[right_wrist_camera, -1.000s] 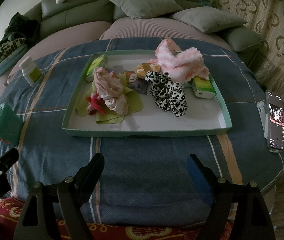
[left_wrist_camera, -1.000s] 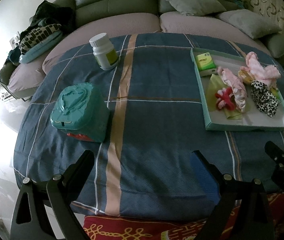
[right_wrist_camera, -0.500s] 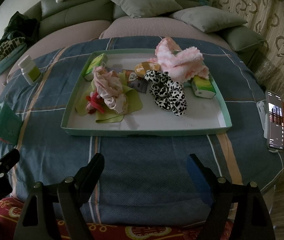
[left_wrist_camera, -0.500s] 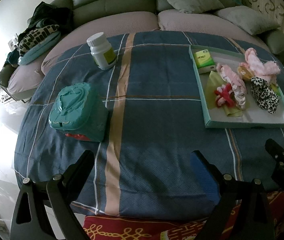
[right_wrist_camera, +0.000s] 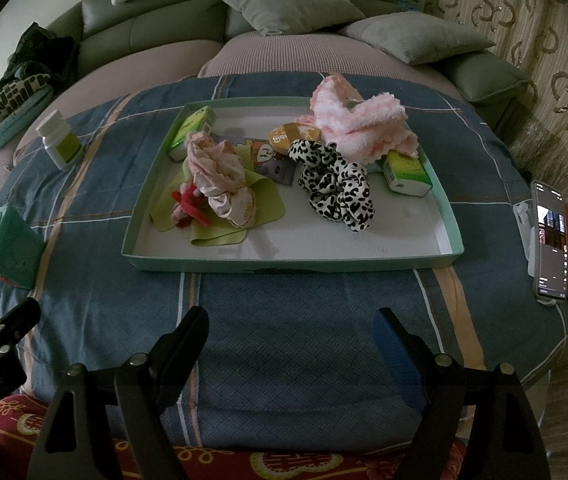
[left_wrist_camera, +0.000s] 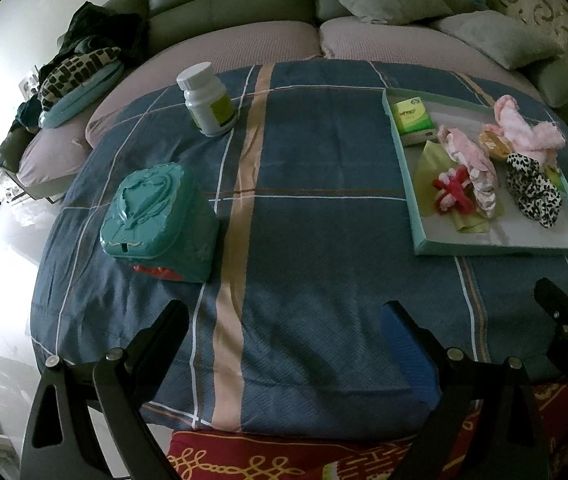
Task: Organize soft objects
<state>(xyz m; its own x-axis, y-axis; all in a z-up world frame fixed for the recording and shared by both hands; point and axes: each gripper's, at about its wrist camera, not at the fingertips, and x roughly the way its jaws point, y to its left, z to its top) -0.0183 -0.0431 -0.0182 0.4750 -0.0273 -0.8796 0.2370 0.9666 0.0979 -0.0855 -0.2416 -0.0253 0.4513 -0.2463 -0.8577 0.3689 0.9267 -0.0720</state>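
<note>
Hardly anything is changing. In the left wrist view the white pill bottle, the teal box and the tray are sitting a shade higher in the picture than a second ago, a drift too faint to call a move. Nothing in the tray is shifting, and the left gripper and right gripper are neither widening nor narrowing.

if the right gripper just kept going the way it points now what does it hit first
Most likely the bare blue plaid cloth just short of the tray; the open right gripper holds nothing. Depth is unclear, so the tray's near wall may come first.
</note>
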